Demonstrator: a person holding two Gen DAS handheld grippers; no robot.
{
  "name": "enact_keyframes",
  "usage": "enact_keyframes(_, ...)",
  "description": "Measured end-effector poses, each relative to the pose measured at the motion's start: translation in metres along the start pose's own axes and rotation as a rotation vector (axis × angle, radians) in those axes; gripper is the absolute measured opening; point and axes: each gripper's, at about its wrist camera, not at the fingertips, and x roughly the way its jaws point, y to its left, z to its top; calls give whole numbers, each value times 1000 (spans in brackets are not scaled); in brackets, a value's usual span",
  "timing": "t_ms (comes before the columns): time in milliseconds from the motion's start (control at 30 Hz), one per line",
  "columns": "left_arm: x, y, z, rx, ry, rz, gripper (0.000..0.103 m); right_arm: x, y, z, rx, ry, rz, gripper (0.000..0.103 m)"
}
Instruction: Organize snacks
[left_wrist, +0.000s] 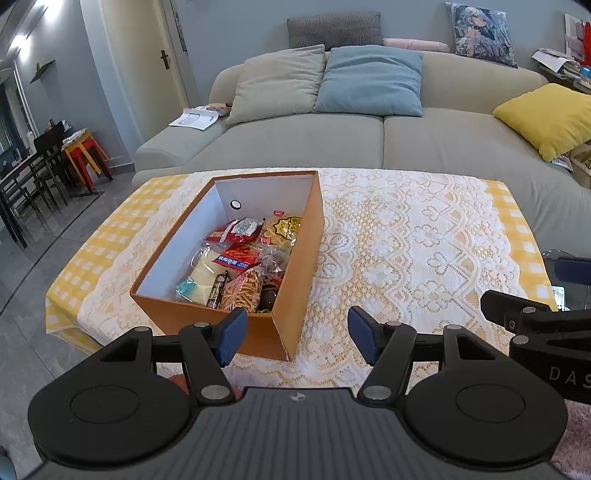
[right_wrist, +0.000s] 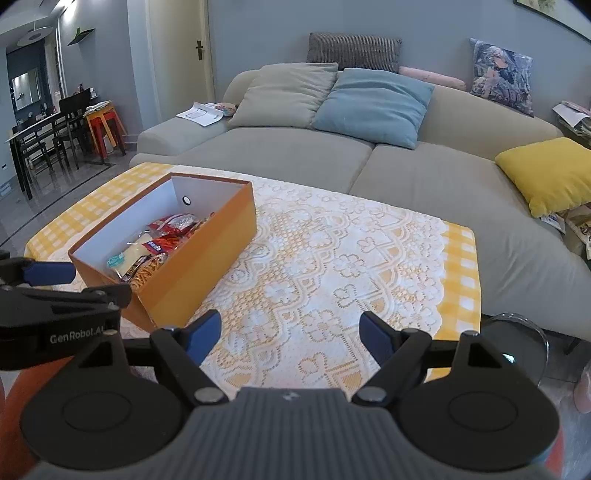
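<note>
An orange cardboard box (left_wrist: 299, 258) with a white inside stands on the left part of the table, holding several snack packets (left_wrist: 243, 266) in red, yellow and clear wrappers. My left gripper (left_wrist: 297, 338) hovers open just in front of the box's near corner, nothing between its blue pads. The same box (right_wrist: 207, 247) sits to the left in the right wrist view, the packets (right_wrist: 155, 251) piled at its near end. Over the lace cloth to the box's right, my right gripper (right_wrist: 290, 338) is open and empty. The left gripper's fingers (right_wrist: 48, 273) show at that view's left edge.
The table carries a white lace cloth (left_wrist: 406, 240) over a yellow checked cover (right_wrist: 461, 266). A grey sofa (left_wrist: 332, 140) with cushions runs behind it. Dark dining chairs and red and yellow stools (left_wrist: 85, 155) stand far left. A clear chair back (right_wrist: 517, 343) is at the right.
</note>
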Motion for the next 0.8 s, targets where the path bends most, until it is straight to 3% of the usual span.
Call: enact_keyframes(800,-1,-3,1,8,0,-6,74,1,-3,0,9,-5,-1,80)
